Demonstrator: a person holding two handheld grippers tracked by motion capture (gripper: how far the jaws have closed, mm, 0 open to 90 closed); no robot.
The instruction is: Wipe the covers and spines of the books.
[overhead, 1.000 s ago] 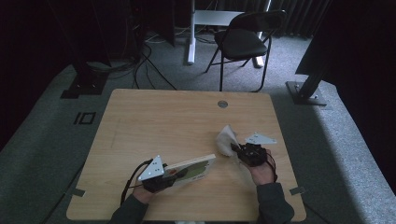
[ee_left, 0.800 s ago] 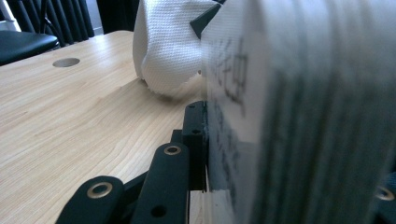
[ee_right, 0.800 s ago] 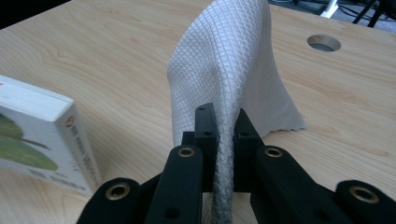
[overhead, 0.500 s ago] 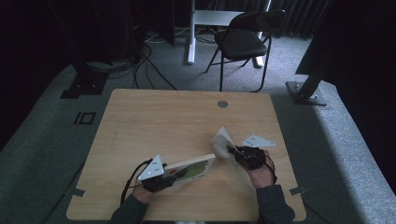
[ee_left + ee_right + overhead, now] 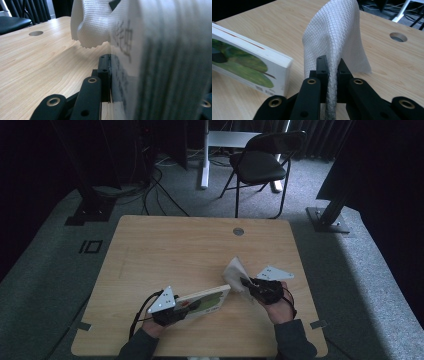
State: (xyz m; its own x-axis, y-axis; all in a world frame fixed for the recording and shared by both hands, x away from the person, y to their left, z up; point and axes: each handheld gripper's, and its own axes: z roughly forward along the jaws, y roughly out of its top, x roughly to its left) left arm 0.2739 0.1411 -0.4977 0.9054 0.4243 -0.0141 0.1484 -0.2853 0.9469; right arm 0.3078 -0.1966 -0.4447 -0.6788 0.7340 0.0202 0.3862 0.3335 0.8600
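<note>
Here the left gripper (image 5: pixel 187 307) is clamped on a book (image 5: pixel 204 301), one black jaw pressed flat against its cover in the left gripper view, and holds it above the near part of the wooden table (image 5: pixel 165 245), tilted with its far end higher. The book is a thick paperback with white page edges; its cover shows green, leaf-like shapes on a pale ground, a thin red line near the top edge, and dark printed characters (image 5: pixel 122 37) too blurred to read. The right gripper (image 5: pixel 246 282) is closed on a white paper towel (image 5: pixel 234 272), its jaws pinching a gathered fold, and the sheet stands up from them in a loose arch. The towel has a quilted diamond embossing (image 5: pixel 337 32) and a scalloped edge, and it sits just beside the book's raised far end. A round cable hole (image 5: pixel 238 231) lies well beyond both, near the table's far edge.
</note>
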